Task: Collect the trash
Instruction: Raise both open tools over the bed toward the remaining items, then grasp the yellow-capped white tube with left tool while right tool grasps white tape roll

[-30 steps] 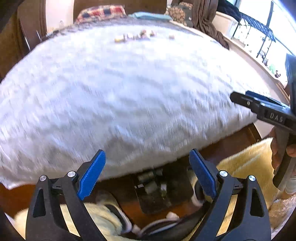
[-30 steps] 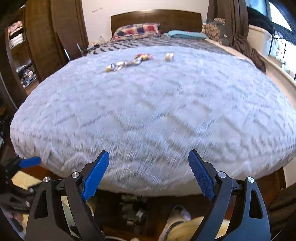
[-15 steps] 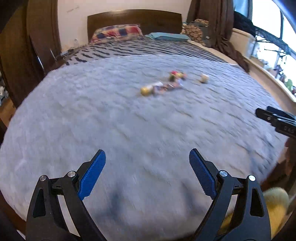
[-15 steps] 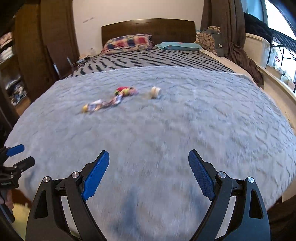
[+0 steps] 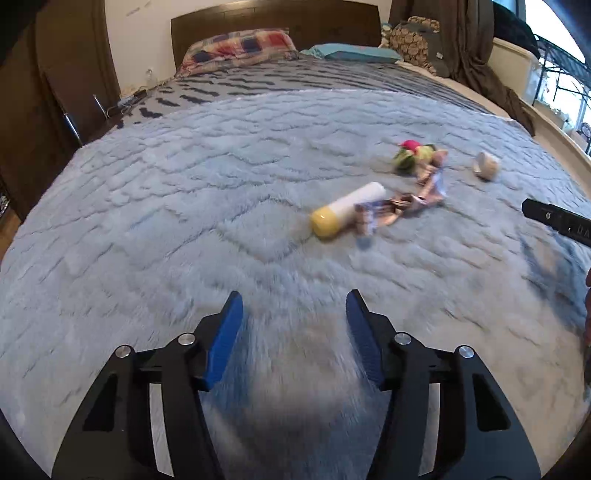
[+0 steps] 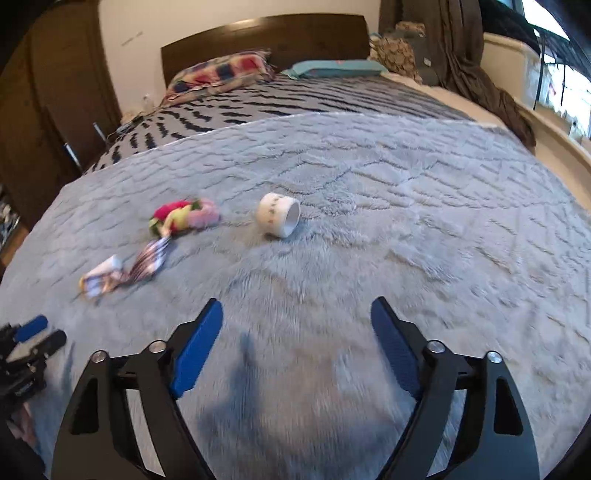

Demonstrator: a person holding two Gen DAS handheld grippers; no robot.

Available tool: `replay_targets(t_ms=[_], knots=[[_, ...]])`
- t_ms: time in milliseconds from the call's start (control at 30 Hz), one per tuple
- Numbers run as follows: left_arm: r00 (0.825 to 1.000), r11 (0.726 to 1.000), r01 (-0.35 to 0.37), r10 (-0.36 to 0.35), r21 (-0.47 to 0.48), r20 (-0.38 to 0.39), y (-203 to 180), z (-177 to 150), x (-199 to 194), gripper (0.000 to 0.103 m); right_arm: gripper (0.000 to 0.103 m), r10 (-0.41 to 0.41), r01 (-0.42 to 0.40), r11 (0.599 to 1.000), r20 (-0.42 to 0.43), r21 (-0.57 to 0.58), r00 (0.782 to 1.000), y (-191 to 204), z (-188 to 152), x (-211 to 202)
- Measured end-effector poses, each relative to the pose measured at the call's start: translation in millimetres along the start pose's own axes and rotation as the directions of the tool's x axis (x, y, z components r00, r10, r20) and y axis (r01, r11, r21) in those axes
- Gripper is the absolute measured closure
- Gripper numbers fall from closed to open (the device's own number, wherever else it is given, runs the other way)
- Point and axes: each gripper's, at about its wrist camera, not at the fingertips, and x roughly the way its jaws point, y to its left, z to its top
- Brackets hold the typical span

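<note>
Trash lies on a grey fluffy blanket (image 5: 184,221). In the left wrist view I see a white tube with a yellow cap (image 5: 345,209), crumpled wrappers (image 5: 402,205), a red and green wrapper (image 5: 415,155) and a small white cup on its side (image 5: 485,166). My left gripper (image 5: 293,332) is open and empty, short of the tube. In the right wrist view the cup (image 6: 279,219), the red and green wrapper (image 6: 183,219) and striped wrappers (image 6: 122,273) lie ahead. My right gripper (image 6: 297,336) is open and empty, short of the cup.
Pillows (image 5: 240,46) and a dark wooden headboard (image 5: 277,22) stand at the far end of the bed. A wardrobe (image 5: 48,92) is on the left, curtains (image 5: 476,55) and a window sill on the right. The left gripper shows at the lower left of the right wrist view (image 6: 29,339).
Both grippers have risen from the foot of the bed and moved forward over the blanket toward the trash. Both grippers' jaws have narrowed, the left more, but stay open.
</note>
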Motion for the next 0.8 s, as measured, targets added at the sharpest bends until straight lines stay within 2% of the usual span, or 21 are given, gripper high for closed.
replay_targets(t_ms=[100,333,567,633,767,800], knots=[[1.000,1.000,0.004,-0.004,-0.003,-0.024,1.4,9.3,18.3,0.050,0.028,-0.006,0.006,1.000,-0.001,0.009,1.000,4.7,10.9,12.0],[1.000,0.999,0.011,-0.011,0.036,-0.008,-7.9,39.9,43.1,0.053,0.030,-0.031,0.031,0.999,0.011,-0.015,0.999,24.1,31.9,31.2],[1.000,0.997,0.029,-0.030,0.070,0.009,-19.8,57.9,54.8,0.056,0.033,-0.127,0.127,0.992,-0.012,0.025,0.992,23.2,47.3,54.3],[0.999,0.996,0.037,-0.038,0.086,0.014,-22.7,61.7,56.6,0.056,0.035,-0.129,0.130,0.991,-0.026,0.043,0.991,20.3,49.5,60.5],[0.999,0.994,0.053,-0.054,0.095,0.004,-25.9,67.1,63.2,0.062,0.049,-0.132,0.134,0.989,-0.040,0.062,0.990,16.3,50.3,67.6],[0.998,0.994,0.056,-0.056,0.099,0.005,-26.2,68.1,63.7,0.064,0.057,-0.131,0.133,0.989,-0.039,0.064,0.991,15.8,50.7,67.4]])
